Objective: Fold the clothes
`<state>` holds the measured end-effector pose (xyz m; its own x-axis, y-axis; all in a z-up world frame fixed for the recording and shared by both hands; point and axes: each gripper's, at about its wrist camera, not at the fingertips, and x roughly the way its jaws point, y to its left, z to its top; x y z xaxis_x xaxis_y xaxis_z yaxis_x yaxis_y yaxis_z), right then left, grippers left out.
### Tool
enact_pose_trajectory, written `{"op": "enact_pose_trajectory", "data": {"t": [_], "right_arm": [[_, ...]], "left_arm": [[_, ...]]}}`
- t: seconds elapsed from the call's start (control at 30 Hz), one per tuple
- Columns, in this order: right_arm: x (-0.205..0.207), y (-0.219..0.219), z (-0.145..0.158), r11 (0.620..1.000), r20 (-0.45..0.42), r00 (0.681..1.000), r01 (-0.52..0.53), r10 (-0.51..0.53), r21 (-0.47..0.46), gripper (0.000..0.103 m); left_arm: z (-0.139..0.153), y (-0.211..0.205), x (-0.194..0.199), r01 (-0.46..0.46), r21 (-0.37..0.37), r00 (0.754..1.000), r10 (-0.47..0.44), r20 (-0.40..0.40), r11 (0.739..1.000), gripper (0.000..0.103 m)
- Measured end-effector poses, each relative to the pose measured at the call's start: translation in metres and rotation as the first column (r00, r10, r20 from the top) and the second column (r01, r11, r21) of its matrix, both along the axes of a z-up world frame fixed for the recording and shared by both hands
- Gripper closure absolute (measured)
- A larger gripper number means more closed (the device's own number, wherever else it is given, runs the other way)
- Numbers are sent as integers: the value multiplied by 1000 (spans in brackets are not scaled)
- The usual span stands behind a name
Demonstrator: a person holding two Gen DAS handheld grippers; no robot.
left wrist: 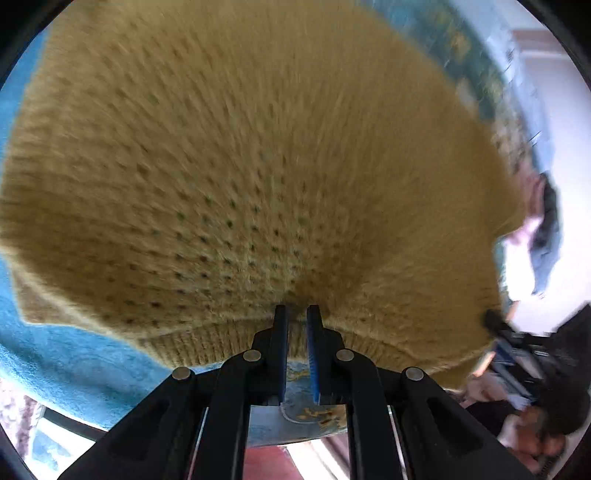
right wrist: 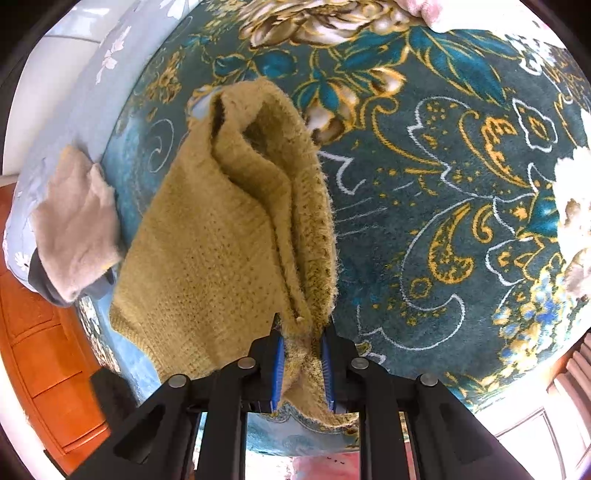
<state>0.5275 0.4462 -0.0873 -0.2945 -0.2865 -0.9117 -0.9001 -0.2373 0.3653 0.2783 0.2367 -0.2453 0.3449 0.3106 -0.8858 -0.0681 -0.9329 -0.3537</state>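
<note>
A mustard-yellow knitted sweater [left wrist: 240, 166] fills most of the left wrist view, blurred by motion. My left gripper [left wrist: 297, 314] is shut on its ribbed edge. In the right wrist view the same sweater [right wrist: 229, 236] hangs in folds above a teal floral blanket [right wrist: 461, 177]. My right gripper [right wrist: 303, 332] is shut on a bunched part of the sweater. At the right edge of the left wrist view the other gripper [left wrist: 517, 343] shows at the sweater's far corner.
A beige garment [right wrist: 74, 221] lies at the left edge of the bed on a pale blue flowered sheet [right wrist: 92, 74]. An orange wooden cabinet [right wrist: 44, 350] stands at the lower left. A pink cloth [right wrist: 432, 11] lies at the top.
</note>
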Motion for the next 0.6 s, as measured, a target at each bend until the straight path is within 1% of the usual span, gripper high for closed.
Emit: {"op": "enact_pose_trajectory", "data": {"t": [0.07,0.1,0.2,0.3,0.4,0.47,0.53,0.6], "right_arm": [[-11,-5,5,999,3,1000,-31,31,13,84],[-14,-7,8,999,3,999,-47,47,24,85],[-20,-9,18,997,-6,998,-65,65,37,84],[-25,-8,29,997,-28,997,-64,65,42,84],[-33,-10,45,992,-34,993,-109,111,65,84],[-43,-13,52,987,-28,989,-142,145,80,84],[-54,-15,59,983,-23,987,-158,161,93,84],[-63,-14,68,981,-24,985,-165,169,104,84]], "left_arm": [[0,0,-4,-19,-8,1000,19,16,1000,94],[8,-4,-8,-37,2,999,37,14,999,94],[44,-24,-18,-76,28,995,77,-58,997,94],[82,-46,-24,-102,35,986,106,-127,994,94],[127,-72,-32,-148,40,965,153,-214,988,94],[156,-119,-7,-189,54,948,196,-251,980,94],[197,-155,14,-231,75,928,243,-282,970,94],[233,-183,16,-267,96,907,284,-310,959,94]]}}
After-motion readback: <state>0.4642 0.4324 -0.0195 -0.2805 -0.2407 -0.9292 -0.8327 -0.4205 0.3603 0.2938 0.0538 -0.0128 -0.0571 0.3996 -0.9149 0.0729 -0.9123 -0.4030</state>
